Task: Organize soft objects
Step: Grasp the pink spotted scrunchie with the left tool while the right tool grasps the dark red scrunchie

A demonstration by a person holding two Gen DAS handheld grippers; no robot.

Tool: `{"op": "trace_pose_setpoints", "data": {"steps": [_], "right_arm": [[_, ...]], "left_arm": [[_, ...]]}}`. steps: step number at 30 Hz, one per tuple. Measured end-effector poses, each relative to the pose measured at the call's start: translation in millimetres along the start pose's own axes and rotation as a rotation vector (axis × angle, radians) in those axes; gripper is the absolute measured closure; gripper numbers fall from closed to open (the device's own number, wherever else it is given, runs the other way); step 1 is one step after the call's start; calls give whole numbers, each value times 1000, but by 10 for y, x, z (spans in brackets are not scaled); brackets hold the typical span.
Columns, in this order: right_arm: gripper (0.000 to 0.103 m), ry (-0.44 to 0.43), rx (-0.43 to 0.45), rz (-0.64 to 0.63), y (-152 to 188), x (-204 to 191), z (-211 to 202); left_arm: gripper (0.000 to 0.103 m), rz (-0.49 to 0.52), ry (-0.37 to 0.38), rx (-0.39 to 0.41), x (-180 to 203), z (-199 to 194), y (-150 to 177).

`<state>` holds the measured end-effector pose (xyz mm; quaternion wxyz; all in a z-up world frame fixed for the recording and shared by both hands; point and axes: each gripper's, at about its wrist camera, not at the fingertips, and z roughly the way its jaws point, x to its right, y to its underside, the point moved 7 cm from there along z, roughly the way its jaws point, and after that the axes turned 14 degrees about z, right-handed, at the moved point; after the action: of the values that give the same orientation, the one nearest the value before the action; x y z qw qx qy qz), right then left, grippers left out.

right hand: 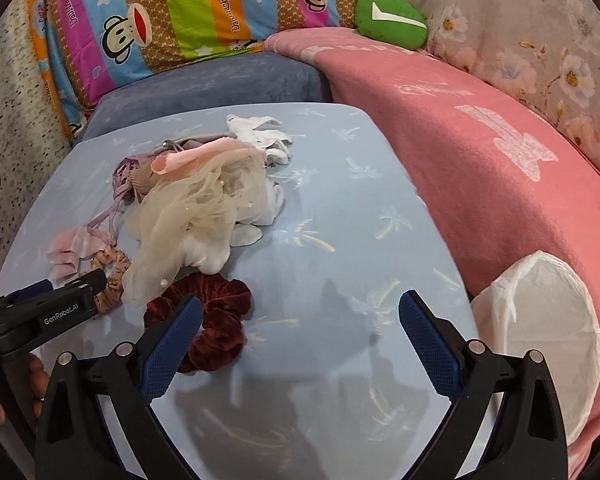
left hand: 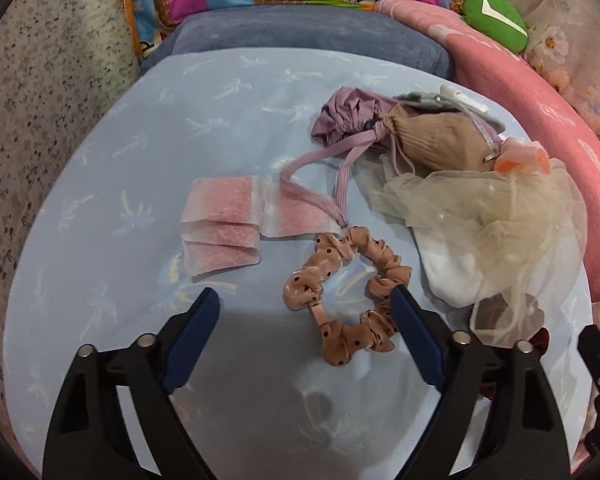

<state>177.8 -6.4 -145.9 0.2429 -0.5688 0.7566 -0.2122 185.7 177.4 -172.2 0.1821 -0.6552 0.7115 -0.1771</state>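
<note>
pale blue palm-print worktop (right hand: 340,208) lay before pink blanket (right hand: 480,168). left gripper (left hand: 304,308) fingers spread, right one touching dotted pink scrunchie (left hand: 340,280). right gripper (right hand: 300,312) fingers spread, left one over maroon scrunchie (right hand: 216,320). cream tulle (right hand: 188,216) topped pile beyond; white basket (right hand: 548,320) right.

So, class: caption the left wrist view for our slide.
Open left gripper hovers over a dotted scrunchie on the blue sheet.

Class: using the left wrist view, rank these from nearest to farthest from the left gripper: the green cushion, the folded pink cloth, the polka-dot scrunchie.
1. Polka-dot scrunchie, touching the left gripper's right finger.
2. Folded pink cloth, ahead-left.
3. Green cushion, far back right.
</note>
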Motion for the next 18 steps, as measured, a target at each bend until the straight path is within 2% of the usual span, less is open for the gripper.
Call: {"op": "trace_pose_setpoints", "data": {"steps": [6, 8, 10, 12, 14, 18], "right_arm": [[35, -27, -99, 6, 180, -127, 290], [49, -42, -128, 6, 253, -157, 363], [63, -72, -155, 8, 327, -191, 417], [73, -98, -160, 4, 374, -230, 420], [88, -112, -164, -11, 408, -271, 401], [92, -118, -136, -27, 399, -306, 248]], "left_arm": [[40, -8, 20, -14, -9, 109, 5], [44, -9, 21, -7, 0, 104, 6], [53, -1, 24, 4, 18, 100, 0], [74, 9, 34, 9, 44, 85, -2], [88, 10, 66, 6, 71, 81, -3], [94, 9, 110, 7, 121, 6, 19]]}}
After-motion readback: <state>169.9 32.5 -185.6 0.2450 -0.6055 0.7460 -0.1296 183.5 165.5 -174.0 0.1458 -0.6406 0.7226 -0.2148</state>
